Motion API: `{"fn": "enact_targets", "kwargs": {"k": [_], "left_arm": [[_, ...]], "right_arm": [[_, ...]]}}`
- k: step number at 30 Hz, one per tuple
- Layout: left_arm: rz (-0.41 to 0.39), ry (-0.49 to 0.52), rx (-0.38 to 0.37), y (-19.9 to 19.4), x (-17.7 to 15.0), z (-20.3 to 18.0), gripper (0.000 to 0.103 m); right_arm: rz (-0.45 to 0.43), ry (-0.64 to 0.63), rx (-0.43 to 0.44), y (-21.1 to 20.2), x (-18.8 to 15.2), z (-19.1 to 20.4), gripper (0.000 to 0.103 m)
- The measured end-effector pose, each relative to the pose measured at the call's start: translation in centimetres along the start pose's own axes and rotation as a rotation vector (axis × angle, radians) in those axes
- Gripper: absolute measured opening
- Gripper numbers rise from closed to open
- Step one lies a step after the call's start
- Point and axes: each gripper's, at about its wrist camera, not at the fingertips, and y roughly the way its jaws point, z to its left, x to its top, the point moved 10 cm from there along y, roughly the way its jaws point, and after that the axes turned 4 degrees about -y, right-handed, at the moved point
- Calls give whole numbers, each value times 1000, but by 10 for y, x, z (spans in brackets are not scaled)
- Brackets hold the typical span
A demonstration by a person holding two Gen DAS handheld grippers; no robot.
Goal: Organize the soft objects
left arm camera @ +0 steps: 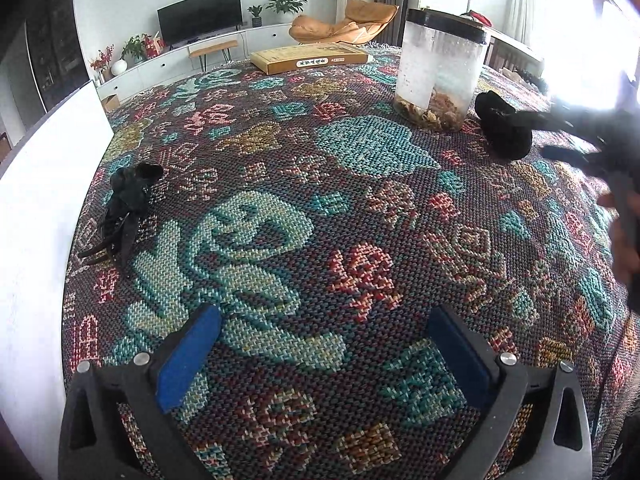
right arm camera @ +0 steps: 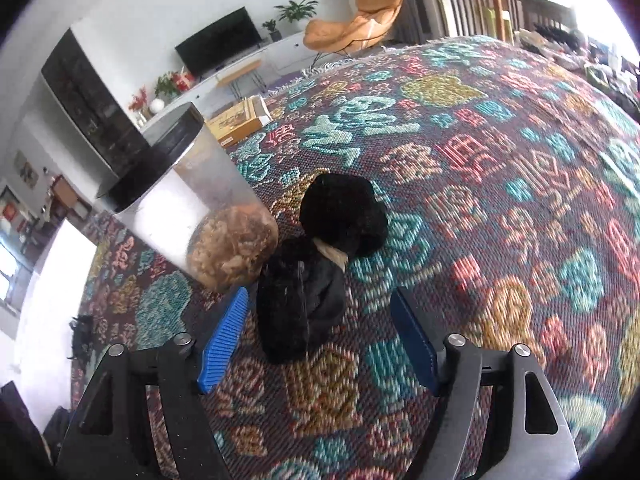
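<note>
A black fuzzy soft item (right arm camera: 320,264), two plush lumps joined by a tan tag, lies on the patterned woven cloth (right arm camera: 500,184). My right gripper (right arm camera: 320,328) is open, its blue pads either side of the item's near end, not closed on it. In the left wrist view the same item (left arm camera: 504,128) lies at the far right, with the right gripper (left arm camera: 568,136) blurred beside it. A second black soft item (left arm camera: 124,204), thinner with dangling strips, lies at the left. My left gripper (left arm camera: 320,348) is open and empty above the cloth, far from both.
A clear plastic jar (left arm camera: 440,68) with a black lid and brown dried pieces stands by the fuzzy item; it also shows in the right wrist view (right arm camera: 200,200). A flat yellow box (left arm camera: 308,58) lies at the far edge. A white board (left arm camera: 44,168) borders the left.
</note>
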Motion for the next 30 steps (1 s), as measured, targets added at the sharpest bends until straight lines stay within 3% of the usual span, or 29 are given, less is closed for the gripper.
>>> {"fn": "enact_targets", "kwargs": {"k": [3, 5, 8, 14, 30], "left_arm": [[0, 0, 0, 0, 0, 0, 103], [0, 0, 0, 0, 0, 0, 103], [-1, -2, -2, 0, 1, 0, 103], [-1, -2, -2, 0, 1, 0, 103], [-1, -3, -1, 0, 0, 1, 103]], "right_arm": [[38, -18, -63, -7, -32, 4, 81], [7, -111, -139, -8, -41, 10, 80], [34, -222, -218, 1, -45, 17, 82], [33, -216, -187, 2, -46, 15, 87], [50, -250, -225, 5, -48, 15, 89]]}}
